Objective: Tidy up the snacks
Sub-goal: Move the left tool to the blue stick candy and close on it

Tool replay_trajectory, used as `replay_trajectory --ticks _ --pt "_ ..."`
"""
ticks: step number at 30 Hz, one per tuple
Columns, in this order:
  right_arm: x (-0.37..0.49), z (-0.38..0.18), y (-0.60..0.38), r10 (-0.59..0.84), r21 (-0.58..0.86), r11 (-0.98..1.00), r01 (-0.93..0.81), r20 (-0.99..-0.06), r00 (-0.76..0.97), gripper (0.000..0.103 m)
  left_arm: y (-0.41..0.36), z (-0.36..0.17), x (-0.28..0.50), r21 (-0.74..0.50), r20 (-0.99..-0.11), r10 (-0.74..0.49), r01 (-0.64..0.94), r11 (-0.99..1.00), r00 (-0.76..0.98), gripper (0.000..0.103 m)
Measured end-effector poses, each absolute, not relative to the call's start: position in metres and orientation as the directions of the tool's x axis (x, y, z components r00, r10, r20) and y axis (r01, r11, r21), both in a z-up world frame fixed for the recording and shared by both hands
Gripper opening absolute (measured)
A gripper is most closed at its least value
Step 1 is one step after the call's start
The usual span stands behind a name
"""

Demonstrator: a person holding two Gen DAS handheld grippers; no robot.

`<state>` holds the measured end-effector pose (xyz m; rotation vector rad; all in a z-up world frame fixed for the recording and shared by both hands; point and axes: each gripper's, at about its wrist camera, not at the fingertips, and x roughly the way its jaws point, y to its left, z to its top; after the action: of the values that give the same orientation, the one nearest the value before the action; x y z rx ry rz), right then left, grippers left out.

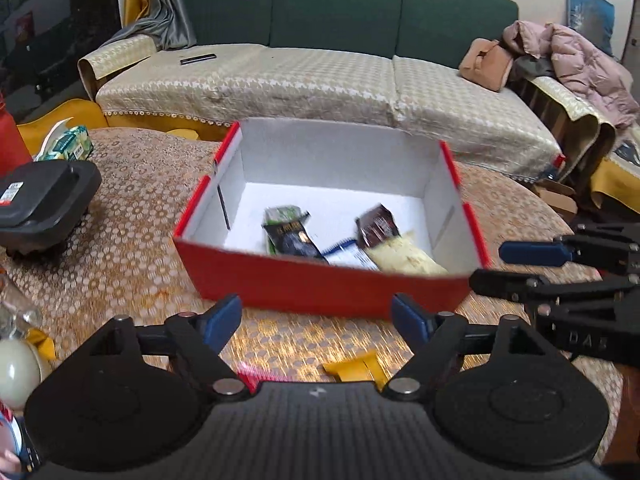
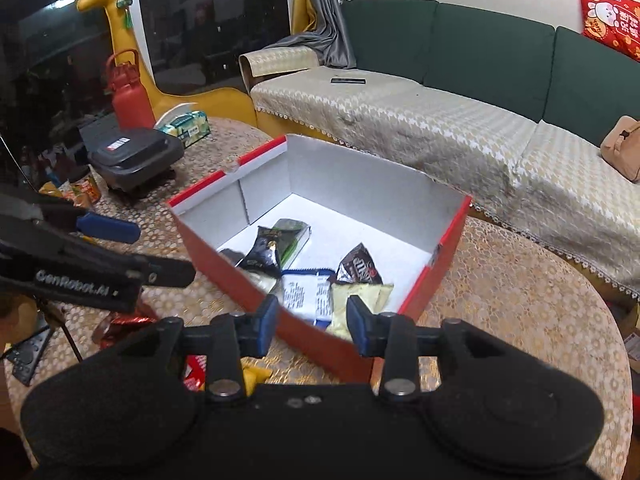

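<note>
A red box with a white inside (image 1: 320,284) (image 2: 448,240) stands on the round table. Several snack packets lie in it: a black-and-green one (image 1: 290,236) (image 2: 266,254), a brown one (image 1: 376,226) (image 2: 358,268), a white-and-blue one (image 1: 350,256) (image 2: 306,292) and a pale yellow one (image 1: 404,256) (image 2: 356,302). My left gripper (image 1: 318,320) is open and empty just before the box's near wall. My right gripper (image 2: 312,320) is open and empty over the box's near corner; it also shows at the right of the left wrist view (image 1: 508,264).
A yellow wrapper (image 1: 354,366) and a red wrapper (image 2: 196,372) lie on the table (image 1: 132,240) near the grippers. A black appliance (image 1: 40,200) (image 2: 134,154), tissue pack (image 1: 66,144), red bottle (image 2: 128,96) and cans (image 2: 86,188) stand at the left. A sofa (image 1: 320,80) lies behind.
</note>
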<state>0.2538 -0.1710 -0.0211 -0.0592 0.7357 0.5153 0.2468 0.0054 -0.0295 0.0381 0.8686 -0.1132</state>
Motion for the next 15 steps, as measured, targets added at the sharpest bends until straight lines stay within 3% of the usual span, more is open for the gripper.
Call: replay_trajectory --ticks 10,12,13,15 --pt "0.195 -0.035 -0.199 0.460 0.181 0.863 -0.471 -0.664 0.589 0.055 -0.021 -0.065 0.186 0.003 -0.807 -0.156 0.268 0.963 0.569 0.086" --pt "0.183 -0.041 -0.205 0.456 0.181 0.866 -0.467 -0.669 0.586 0.093 -0.027 -0.075 0.178 0.005 -0.821 -0.172 0.309 0.951 0.544 0.086" --pt "0.177 -0.046 -0.207 0.454 0.175 0.866 -0.468 -0.666 0.592 0.101 -0.031 -0.080 0.174 0.008 -0.826 -0.181 0.333 0.943 0.534 0.086" --pt "0.170 -0.055 -0.210 0.448 0.174 0.869 -0.463 -0.674 0.587 0.102 -0.039 -0.089 0.166 0.019 -0.835 -0.194 0.380 0.925 0.515 0.086"
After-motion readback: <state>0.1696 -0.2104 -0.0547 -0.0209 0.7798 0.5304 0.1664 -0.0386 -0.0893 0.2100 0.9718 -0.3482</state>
